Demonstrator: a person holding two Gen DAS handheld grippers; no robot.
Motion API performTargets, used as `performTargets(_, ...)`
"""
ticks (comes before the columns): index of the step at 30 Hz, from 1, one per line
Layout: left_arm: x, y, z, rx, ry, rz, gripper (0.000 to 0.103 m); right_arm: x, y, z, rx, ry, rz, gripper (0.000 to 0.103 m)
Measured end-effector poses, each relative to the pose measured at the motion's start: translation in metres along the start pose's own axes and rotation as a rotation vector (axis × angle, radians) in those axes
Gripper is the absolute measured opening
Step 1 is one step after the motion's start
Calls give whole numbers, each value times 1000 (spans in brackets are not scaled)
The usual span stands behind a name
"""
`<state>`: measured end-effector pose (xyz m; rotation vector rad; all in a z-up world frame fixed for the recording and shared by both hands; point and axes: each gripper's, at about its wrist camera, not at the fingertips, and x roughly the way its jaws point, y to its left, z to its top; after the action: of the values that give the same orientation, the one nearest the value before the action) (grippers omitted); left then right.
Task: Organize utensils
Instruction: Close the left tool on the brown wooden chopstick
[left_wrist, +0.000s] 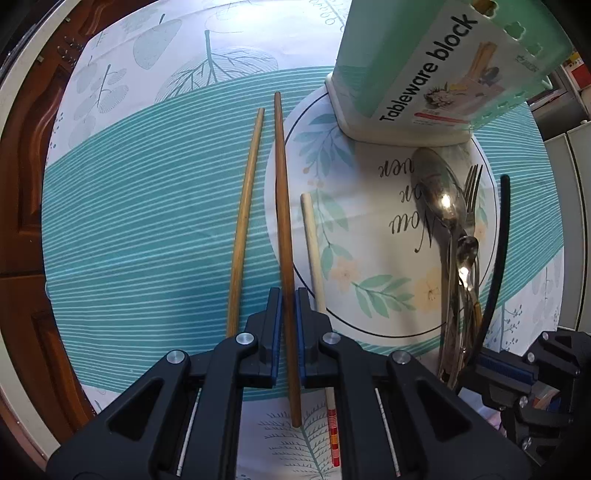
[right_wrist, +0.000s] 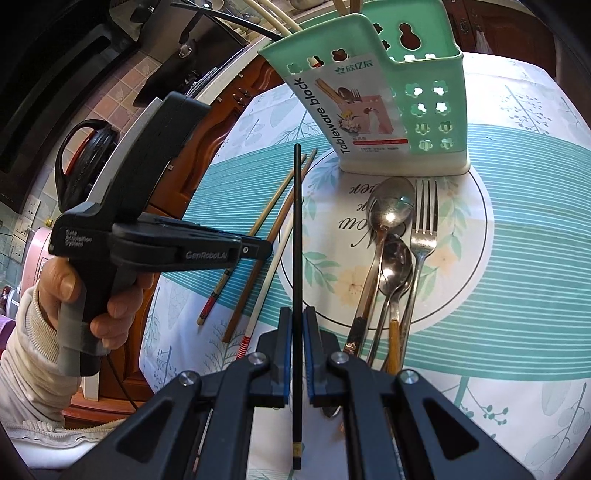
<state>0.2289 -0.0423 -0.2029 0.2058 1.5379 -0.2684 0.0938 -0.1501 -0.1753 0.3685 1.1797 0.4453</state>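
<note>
Left tool: we see it clamped on a brown chopstick, held above the worktop.
Right tool: we have it clamped on a black chopstick, pointing toward the green holder.
Holder: upright at the far edge of the round print.
Spoons and fork: lying together in front of the holder.
Loose chopsticks: 1 tan and 1 pale, lying beside the brown one.

The table carries a green holder, spoons, a fork and chopsticks ahead of each gripper.
</note>
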Motion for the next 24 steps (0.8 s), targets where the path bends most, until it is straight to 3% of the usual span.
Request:
performTargets(11,-1,-20,23,21,18,48,6,-3,-1,-1,0,-5,13,5)
performTargets(16,0,-25,14,33,17,116,29,-4,2,-2,-9,-6,17,5)
performTargets(20,0,-16,17,-11,44,59,29,-4,1,-1,-5,-7,19,5)
performTargets(24,-2,-17,19,-3,42,29,16,-3,0,-2,4,-3,21,5)
